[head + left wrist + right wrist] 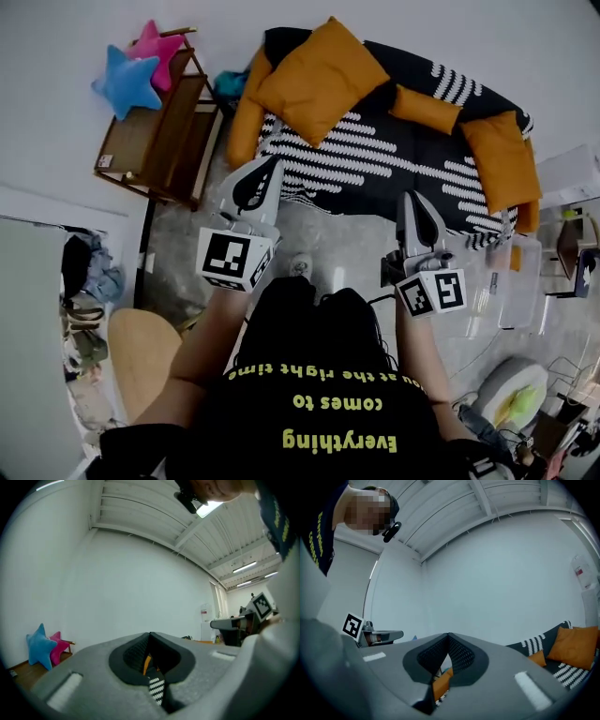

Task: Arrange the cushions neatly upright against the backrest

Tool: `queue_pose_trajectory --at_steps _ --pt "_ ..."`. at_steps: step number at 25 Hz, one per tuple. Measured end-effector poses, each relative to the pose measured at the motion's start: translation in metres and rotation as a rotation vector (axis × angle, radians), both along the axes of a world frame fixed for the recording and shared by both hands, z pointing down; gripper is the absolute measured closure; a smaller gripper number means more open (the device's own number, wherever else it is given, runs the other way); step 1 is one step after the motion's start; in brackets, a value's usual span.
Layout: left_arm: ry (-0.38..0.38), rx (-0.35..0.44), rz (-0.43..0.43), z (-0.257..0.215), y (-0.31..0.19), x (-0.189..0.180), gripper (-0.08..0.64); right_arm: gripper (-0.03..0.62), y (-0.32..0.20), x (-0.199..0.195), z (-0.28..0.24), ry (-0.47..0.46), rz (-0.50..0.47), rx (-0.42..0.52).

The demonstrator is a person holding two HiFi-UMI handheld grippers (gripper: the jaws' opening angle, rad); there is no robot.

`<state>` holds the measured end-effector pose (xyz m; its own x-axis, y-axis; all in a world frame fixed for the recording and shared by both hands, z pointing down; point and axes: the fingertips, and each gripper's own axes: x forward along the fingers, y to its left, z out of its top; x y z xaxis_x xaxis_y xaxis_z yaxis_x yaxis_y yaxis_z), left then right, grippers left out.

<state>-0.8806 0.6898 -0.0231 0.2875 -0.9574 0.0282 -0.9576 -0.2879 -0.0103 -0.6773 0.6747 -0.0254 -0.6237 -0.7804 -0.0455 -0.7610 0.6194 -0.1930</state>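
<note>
Head view: a striped sofa [375, 164] fills the upper right, with orange cushions [319, 75] lying loosely across it. A wooden shelf [155, 141] with two star pillows [122, 82] stands at the upper left. The left gripper [270, 169] and the right gripper [412, 202] point at the sofa from mid-frame.

Left gripper view: the jaws are pressed together, holding nothing. The star pillows are at the lower left.

Right gripper view: the jaws are closed and empty. The cushions are at the lower right.

Left gripper [270, 169] jaws together, right gripper [413, 201] likewise, both held out forward, seemingly level
</note>
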Motion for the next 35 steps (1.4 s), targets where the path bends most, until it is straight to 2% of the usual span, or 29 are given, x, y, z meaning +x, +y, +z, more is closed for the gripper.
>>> queue_pose_trajectory --at_steps 10,15,22,30,35 --pt "0.044 -0.031 -0.016 0.019 -0.066 -0.037 0.558 0.58 -0.071 -0.034 0.007 0.023 0.009 -0.024" --pt "0.039 -0.038 -0.06 0.023 -0.101 -0.051 0.558 0.58 -0.12 -0.057 0.011 0.011 -0.058 -0.02" --pt "0.034 -0.026 -0.117 0.01 -0.18 -0.059 0.558 0.58 -0.21 -0.082 -0.005 0.005 -0.159 -0.004" --pt "0.027 -0.028 -0.174 0.017 -0.279 -0.045 0.558 0.58 -0.315 -0.071 0.0 0.013 -0.234 -0.015" --pt "0.005 -0.041 -0.19 0.022 -0.332 -0.034 0.558 0.58 -0.377 -0.057 0.01 0.007 -0.25 -0.041"
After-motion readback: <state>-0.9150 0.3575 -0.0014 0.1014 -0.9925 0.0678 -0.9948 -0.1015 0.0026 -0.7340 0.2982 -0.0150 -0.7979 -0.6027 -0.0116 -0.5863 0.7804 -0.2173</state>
